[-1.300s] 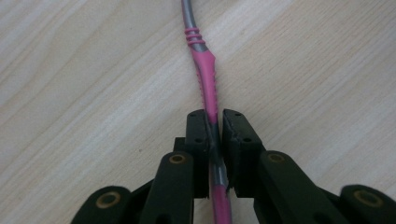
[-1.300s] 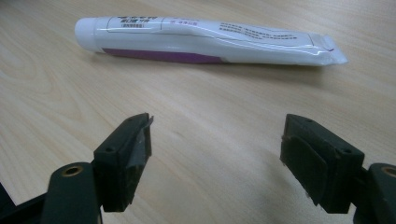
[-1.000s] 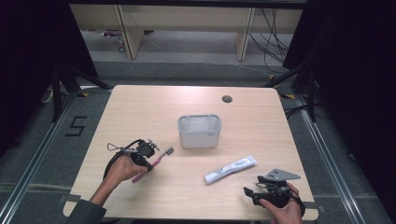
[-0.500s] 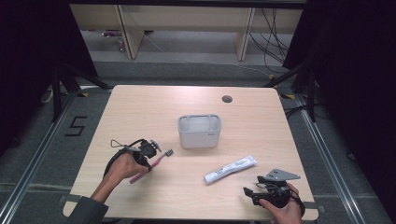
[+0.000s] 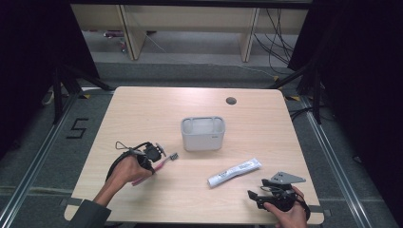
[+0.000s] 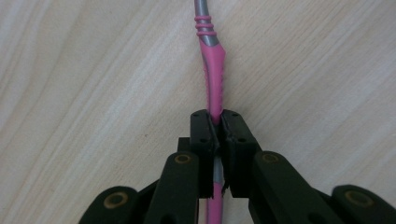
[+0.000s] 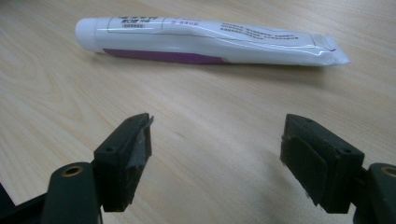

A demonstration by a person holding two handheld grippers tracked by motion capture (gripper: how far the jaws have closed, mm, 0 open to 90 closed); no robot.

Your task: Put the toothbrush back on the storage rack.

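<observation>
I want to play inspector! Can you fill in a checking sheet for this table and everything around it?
Surface: pale wooden table, small round hole near far edge.
Job's things: pink-and-grey plastic toothbrush lying flat; white plastic toothpaste tube lying flat; grey plastic rectangular cup upright mid-table.
Clutter: nothing seen.
Grippers: left gripper shut on the toothbrush handle; right gripper open, short of the tube.
Cables: black loop by left hand; wires on floor behind.
Surroundings: wooden shelving, black curtains.

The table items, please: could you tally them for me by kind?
Toothbrush, pink, clamped in the left gripper: 1
Toothpaste tube, white: 1
Grey container: 1
Total: 3
</observation>
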